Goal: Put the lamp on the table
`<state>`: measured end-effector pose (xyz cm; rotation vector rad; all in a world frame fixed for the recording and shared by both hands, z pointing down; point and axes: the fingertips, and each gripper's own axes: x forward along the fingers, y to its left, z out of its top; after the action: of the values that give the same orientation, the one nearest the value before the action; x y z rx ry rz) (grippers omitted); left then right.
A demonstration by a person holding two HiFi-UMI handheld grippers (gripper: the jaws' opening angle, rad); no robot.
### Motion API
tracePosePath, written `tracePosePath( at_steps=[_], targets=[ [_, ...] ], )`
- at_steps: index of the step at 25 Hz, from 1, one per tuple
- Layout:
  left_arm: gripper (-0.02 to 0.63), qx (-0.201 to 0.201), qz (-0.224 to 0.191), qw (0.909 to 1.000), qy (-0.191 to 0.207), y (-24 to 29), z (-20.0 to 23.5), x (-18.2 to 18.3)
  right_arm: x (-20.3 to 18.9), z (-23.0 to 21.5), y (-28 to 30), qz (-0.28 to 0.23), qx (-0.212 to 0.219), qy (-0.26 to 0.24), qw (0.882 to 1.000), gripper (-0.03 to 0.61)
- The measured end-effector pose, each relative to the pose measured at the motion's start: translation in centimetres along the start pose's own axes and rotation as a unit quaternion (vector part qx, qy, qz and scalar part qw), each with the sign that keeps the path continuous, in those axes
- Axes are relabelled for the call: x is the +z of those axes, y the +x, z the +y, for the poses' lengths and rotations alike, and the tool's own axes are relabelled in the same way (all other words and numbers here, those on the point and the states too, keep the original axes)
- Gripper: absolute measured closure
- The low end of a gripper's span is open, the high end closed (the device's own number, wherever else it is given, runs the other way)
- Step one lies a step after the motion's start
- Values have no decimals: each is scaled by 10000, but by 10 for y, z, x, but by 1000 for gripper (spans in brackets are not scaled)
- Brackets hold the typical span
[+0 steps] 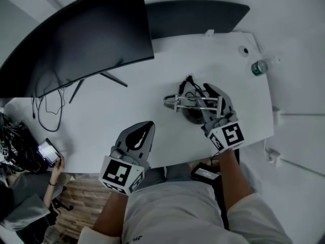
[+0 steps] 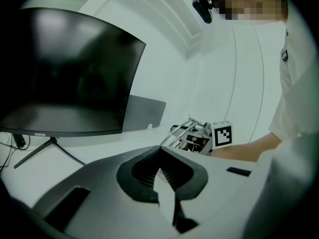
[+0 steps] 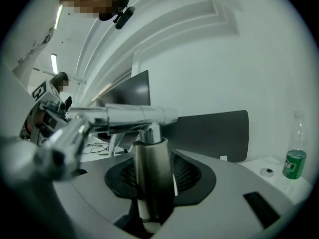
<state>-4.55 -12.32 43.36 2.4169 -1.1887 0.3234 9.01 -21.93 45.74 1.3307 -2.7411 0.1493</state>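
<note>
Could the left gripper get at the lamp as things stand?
Probably yes. Only bare table lies between the left gripper and the lamp. The right gripper, jaws opening, straddles the post, so the lamp arm looks free to take.

The table (image 1: 152, 111) is showing plain white, no pattern. The monitor (image 1: 86, 39) is reading glossy black, its stand legs black too. The panel (image 1: 198, 15) behind the table is showing flat dark grey. The lamp (image 1: 190, 103) is gleaming polished silver along its arms; its post is looking a duller grey metal, its round base dark. The bottle (image 1: 259, 67) is showing clear with a green label. The left gripper (image 1: 148, 127) is showing a grey shell with black fingers (image 2: 147, 172); its cube is carrying a black-and-white square pattern. The floor (image 1: 86, 202) is showing brown wood grain. The shirt (image 1: 177, 212) is reading white.
</note>
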Motion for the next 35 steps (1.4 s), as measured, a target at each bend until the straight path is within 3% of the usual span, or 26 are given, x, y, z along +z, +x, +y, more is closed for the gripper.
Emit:
tracePosePath(
  at_steps=[7, 35],
  targets=[
    [612, -12, -34, 10000, 41, -4, -5, 0, -9, 0, -9, 219, -195, -182, 9994, 373],
    [612, -425, -192, 9978, 464, -23, -46, 6, -4, 10, -94, 395, -693, -164, 9967, 367]
  ],
)
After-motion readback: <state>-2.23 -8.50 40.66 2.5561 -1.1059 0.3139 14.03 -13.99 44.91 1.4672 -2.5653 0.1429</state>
